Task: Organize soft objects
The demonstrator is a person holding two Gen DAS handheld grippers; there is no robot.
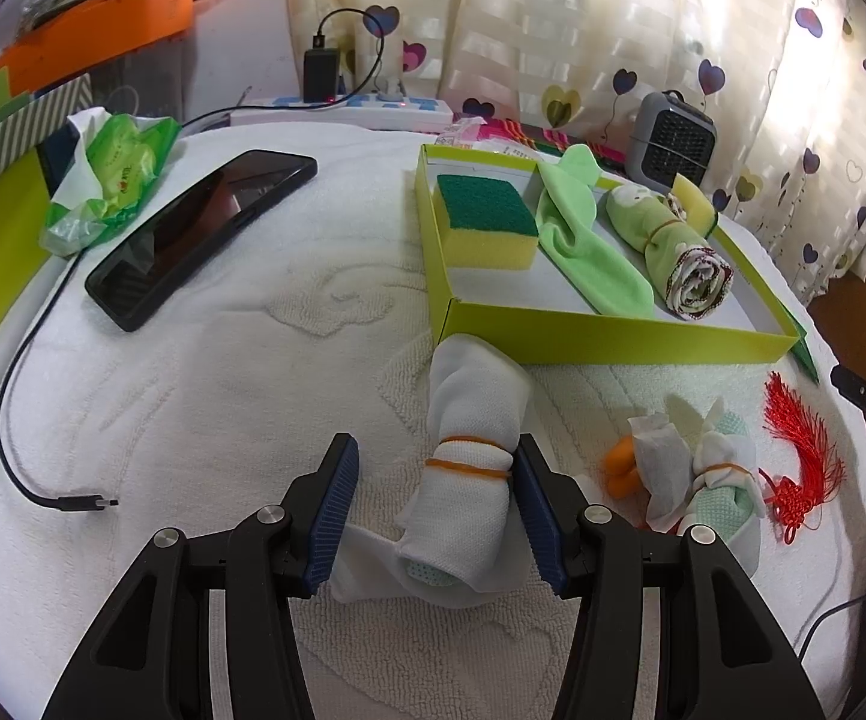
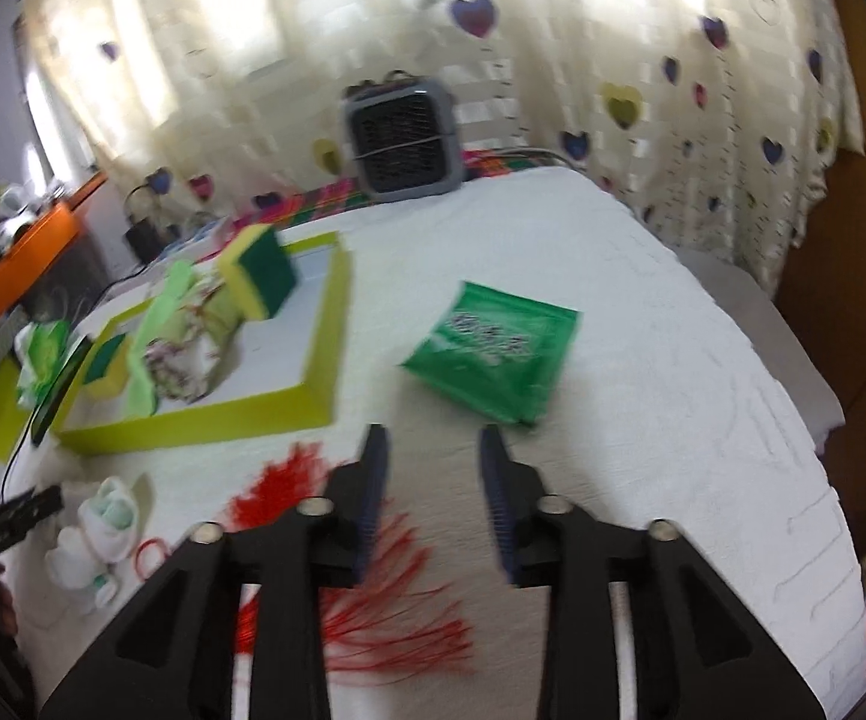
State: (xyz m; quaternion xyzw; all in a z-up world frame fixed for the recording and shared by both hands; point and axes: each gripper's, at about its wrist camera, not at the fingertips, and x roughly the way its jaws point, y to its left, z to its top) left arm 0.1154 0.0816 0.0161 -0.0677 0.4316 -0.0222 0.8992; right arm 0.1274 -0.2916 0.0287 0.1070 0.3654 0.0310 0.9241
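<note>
My left gripper (image 1: 436, 480) is open around a white rolled cloth (image 1: 469, 480) bound with an orange rubber band; the right pad touches it, the left pad stands apart. The cloth lies on the white towel in front of the lime-green box (image 1: 613, 336). The box holds a yellow-green sponge (image 1: 487, 219), a light green cloth (image 1: 589, 246) and a rolled patterned towel (image 1: 673, 246). A smaller white-mint bundle (image 1: 709, 480) lies to the right, also in the right wrist view (image 2: 102, 516). My right gripper (image 2: 433, 468) is open and empty above a red tassel (image 2: 384, 618).
A black phone (image 1: 192, 234), a green tissue pack (image 1: 114, 180) and a loose cable (image 1: 42, 480) lie at left. A grey fan (image 1: 670, 141) stands behind the box. A green packet (image 2: 493, 348) lies right of the box. The red tassel (image 1: 799, 456) is at far right.
</note>
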